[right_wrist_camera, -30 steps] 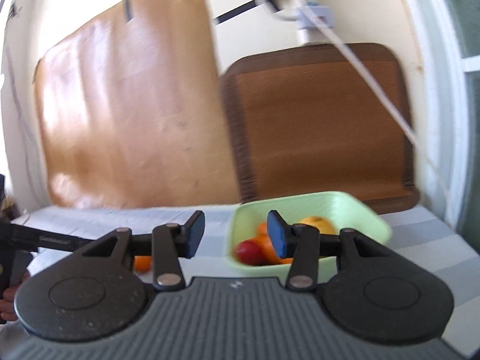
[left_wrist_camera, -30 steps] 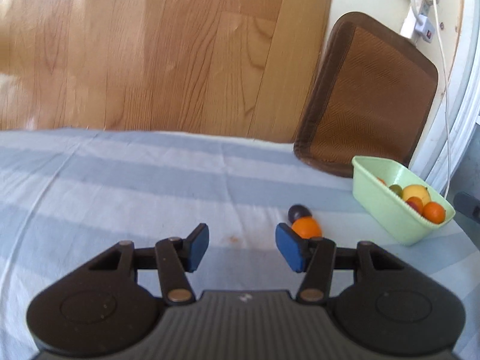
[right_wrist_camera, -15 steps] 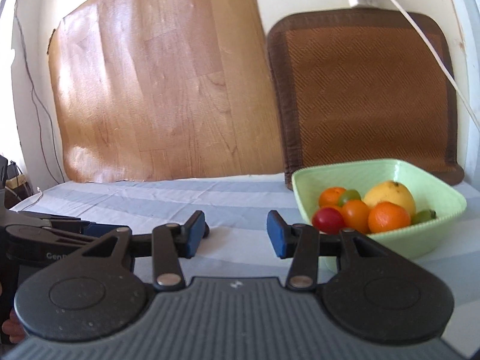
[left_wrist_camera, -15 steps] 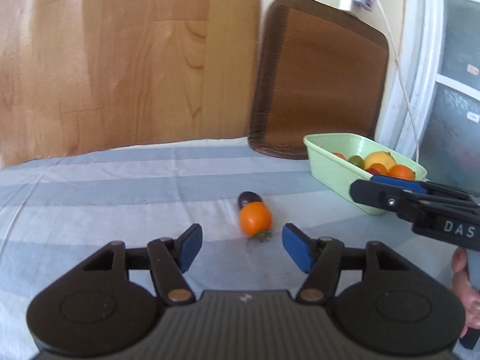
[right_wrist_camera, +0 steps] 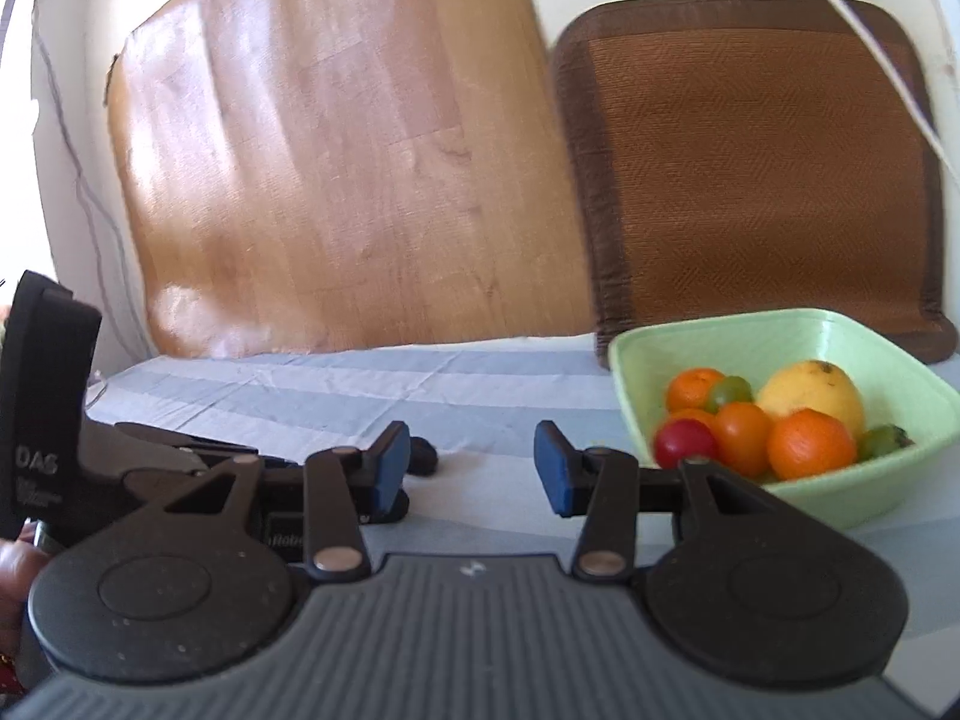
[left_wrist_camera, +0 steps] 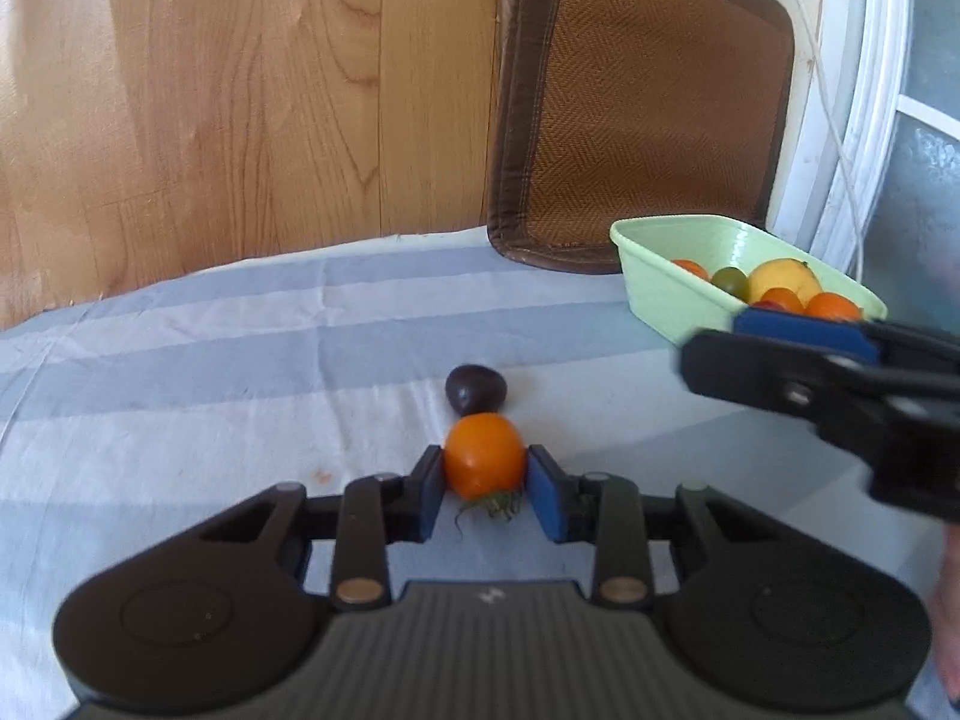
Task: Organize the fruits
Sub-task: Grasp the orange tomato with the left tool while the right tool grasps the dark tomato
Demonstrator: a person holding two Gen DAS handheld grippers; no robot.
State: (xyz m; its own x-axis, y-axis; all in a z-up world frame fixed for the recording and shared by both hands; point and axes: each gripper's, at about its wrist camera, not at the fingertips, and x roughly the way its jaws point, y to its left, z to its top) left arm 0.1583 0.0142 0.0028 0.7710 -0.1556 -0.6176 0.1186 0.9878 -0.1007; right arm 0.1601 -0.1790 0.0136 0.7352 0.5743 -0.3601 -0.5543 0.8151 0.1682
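My left gripper is shut on an orange tomato that rests on the striped cloth, its green stem toward me. A dark purple fruit lies just beyond it, also partly visible in the right wrist view. A light green bowl at the right holds several fruits: oranges, a yellow lemon, a red tomato, green ones. My right gripper is open and empty, left of the bowl; it also shows in the left wrist view.
A blue-grey striped cloth covers the table. A brown woven mat and a wooden board lean against the wall behind. A white cable hangs at the right.
My left gripper moved forward and closed its pads on the orange tomato. My right gripper shifted slightly left, staying open.
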